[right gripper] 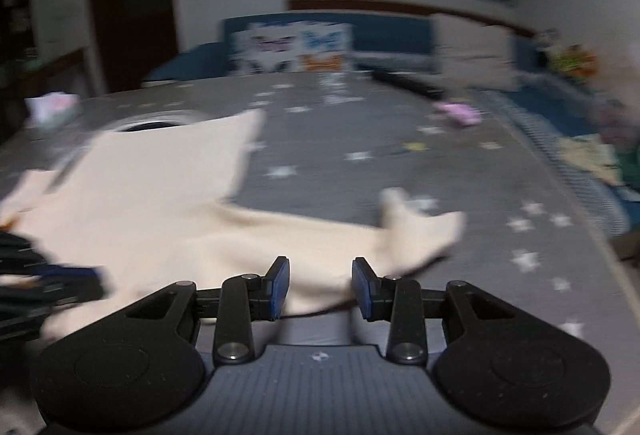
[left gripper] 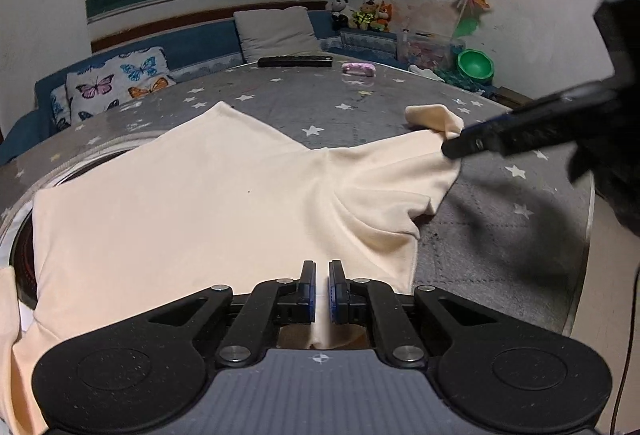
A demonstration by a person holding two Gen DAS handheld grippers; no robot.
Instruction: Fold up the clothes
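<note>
A cream garment (left gripper: 200,195) lies spread on the grey star-patterned table cover (left gripper: 320,103). Its near edge runs up between the pads of my left gripper (left gripper: 322,291), which is shut on it. One sleeve reaches right, and the tip of my right gripper (left gripper: 450,151) sits at the sleeve's end. In the blurred right wrist view, my right gripper (right gripper: 320,287) has its jaws apart over the garment (right gripper: 140,203), and the pads press on nothing. The left gripper (right gripper: 52,287) shows as a dark blur at the left edge.
A black remote (left gripper: 295,61) and a pink object (left gripper: 359,69) lie at the table's far side. A green bowl (left gripper: 475,66) and toys stand at the back right. A butterfly cushion (left gripper: 116,83) rests on the blue sofa. The table edge (left gripper: 584,255) curves close on the right.
</note>
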